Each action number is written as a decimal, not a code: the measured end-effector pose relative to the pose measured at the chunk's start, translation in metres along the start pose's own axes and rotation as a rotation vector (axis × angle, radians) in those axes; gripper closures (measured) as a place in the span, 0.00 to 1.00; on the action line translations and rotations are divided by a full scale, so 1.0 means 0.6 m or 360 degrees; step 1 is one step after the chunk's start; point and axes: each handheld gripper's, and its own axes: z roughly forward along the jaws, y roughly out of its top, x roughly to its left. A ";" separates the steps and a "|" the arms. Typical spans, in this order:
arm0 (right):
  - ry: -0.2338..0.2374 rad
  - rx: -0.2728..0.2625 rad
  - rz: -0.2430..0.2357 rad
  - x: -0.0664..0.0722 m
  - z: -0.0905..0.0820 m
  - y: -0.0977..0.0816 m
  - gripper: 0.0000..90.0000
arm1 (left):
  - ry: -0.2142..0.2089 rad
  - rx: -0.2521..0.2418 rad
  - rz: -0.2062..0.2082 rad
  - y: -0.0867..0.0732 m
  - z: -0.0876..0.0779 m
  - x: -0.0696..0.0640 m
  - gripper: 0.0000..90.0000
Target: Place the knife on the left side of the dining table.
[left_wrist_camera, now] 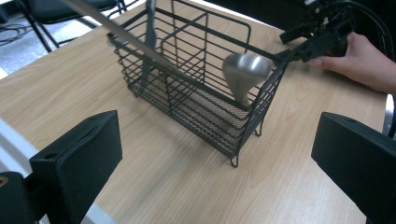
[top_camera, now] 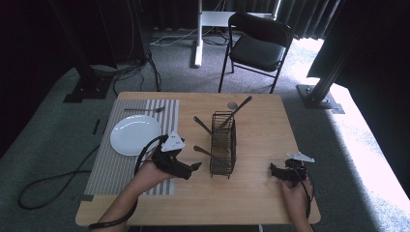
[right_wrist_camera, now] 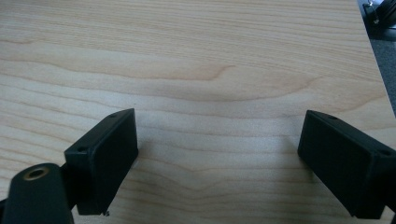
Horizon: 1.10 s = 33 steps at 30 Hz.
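The wooden table (top_camera: 261, 193) carries a grey striped mat (top_camera: 116, 169) along its left side, and a white plate (top_camera: 135, 134) sits on the mat with a fork (top_camera: 145, 110) lying beyond it at the far end. Near the middle of the table stands a black wire basket (top_camera: 223, 143), upright, with several pieces of cutlery leaning out of it; one long handle (top_camera: 237, 111) slants up toward the far right. In the left gripper view a spoon (left_wrist_camera: 243, 77) rests bowl-down in the basket's near compartment. The left gripper (top_camera: 193, 168) is held just left of the basket, pointing at it, its jaws spread wide and holding nothing. The right gripper (top_camera: 273, 170) is low over bare wood, to the right of the basket and apart from it, its jaws likewise wide and empty.
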 end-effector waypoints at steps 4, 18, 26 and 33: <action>0.0000 0.0000 0.0001 0.000 0.000 0.000 0.13 | -0.0026 0.0006 0.0016 0.014 0.011 -0.004 0.05; 0.0000 0.0000 0.0000 0.000 0.000 0.000 0.13 | -0.0062 -0.0007 0.0003 0.017 0.030 -0.013 0.49; -0.0001 0.0000 0.0001 0.000 0.000 0.000 0.13 | -0.0087 -0.0015 -0.0037 0.015 0.038 -0.009 0.79; -0.0001 -0.0001 0.0000 0.000 0.000 0.000 0.13 | -0.0134 -0.0045 -0.0054 0.019 0.041 -0.004 0.84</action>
